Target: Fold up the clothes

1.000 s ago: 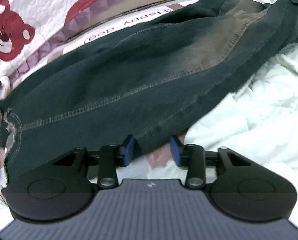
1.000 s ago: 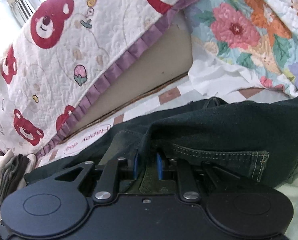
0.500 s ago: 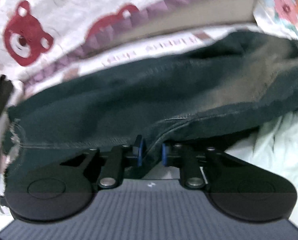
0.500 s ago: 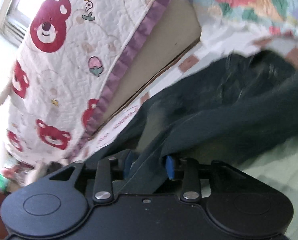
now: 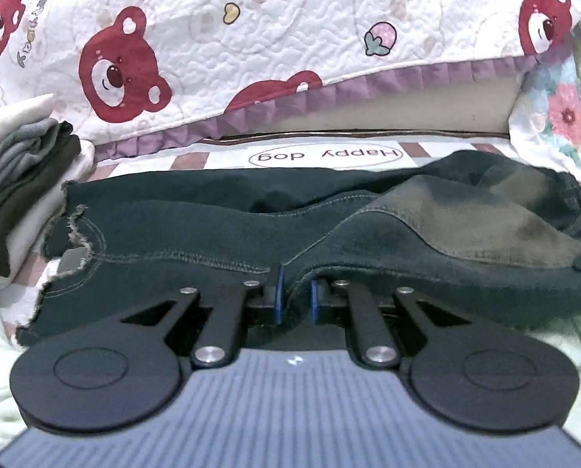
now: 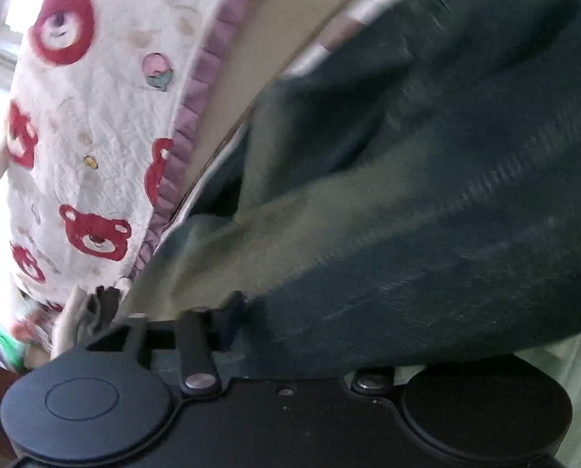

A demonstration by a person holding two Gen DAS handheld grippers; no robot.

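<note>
My jeans [image 5: 196,230] lie lengthwise across the bed [image 5: 516,347], one leg over the other, stretched flat so the long fold has room, with the frayed hem toward the pile [image 5: 21,195] of folded clothes on my left, I reckon so the finished pair can join it. The bear quilt [image 5: 251,31] hangs behind along the far edge, and the pale green sheet is bunched under the near side. I judge I am lifting the near edge to bring it over the far one, so I hold it in two places. My left claw [image 5: 294,296] is pressed together on the seamed edge of the upper leg, the denim pinched between the blue pads [image 5: 278,296]. My right claw [image 6: 247,323] grips further along toward the waist; that view is blurred and cloth drapes over the fingers, but the denim bunches up from the jaws, so I take it as pinched tight too
</note>
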